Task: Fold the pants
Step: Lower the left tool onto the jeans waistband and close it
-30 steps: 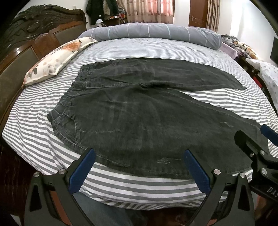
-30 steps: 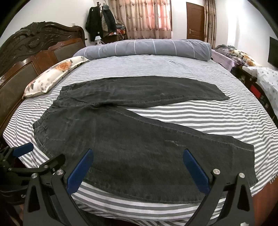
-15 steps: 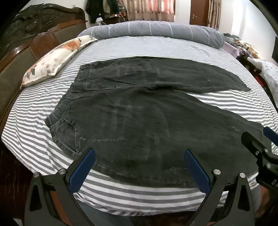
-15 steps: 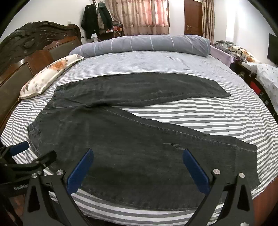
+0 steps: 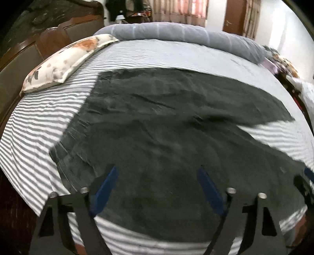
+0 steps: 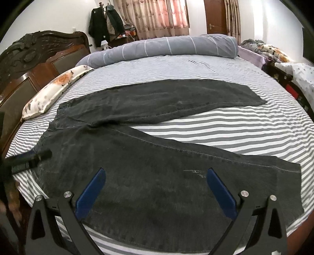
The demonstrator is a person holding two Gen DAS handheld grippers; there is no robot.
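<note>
At nine o'clock in the right wrist view a carved dark wooden headboard (image 6: 39,56) runs along the bed's left side, with a floral pillow (image 6: 53,92) lying against it. The left gripper (image 5: 157,184) shows in its own blurred view at six o'clock, blue pads apart over the near leg of the pants and closing; nothing is pinched between the jaws, the cloth simply lies beneath them. In the right wrist view its tip appears at eight o'clock, at the waistband's near corner; whether it touches the fabric I cannot tell.

The dark grey denim pants (image 6: 157,157) lie flat across the middle of the grey-and-white striped bed (image 6: 225,133), waistband toward nine o'clock and both legs fanning toward three o'clock. The far leg ends near two o'clock, the near leg near four o'clock, with a wedge of striped sheet between them.

The right gripper (image 6: 157,186) hangs at six o'clock of its own view, jaws wide apart above the near leg, gripping nothing. A pale scuff mark on the denim sits just beside its right pad.

At twelve o'clock a rolled grey duvet (image 6: 161,49) lies along the bed's far edge, with curtains (image 6: 161,17) behind.
</note>
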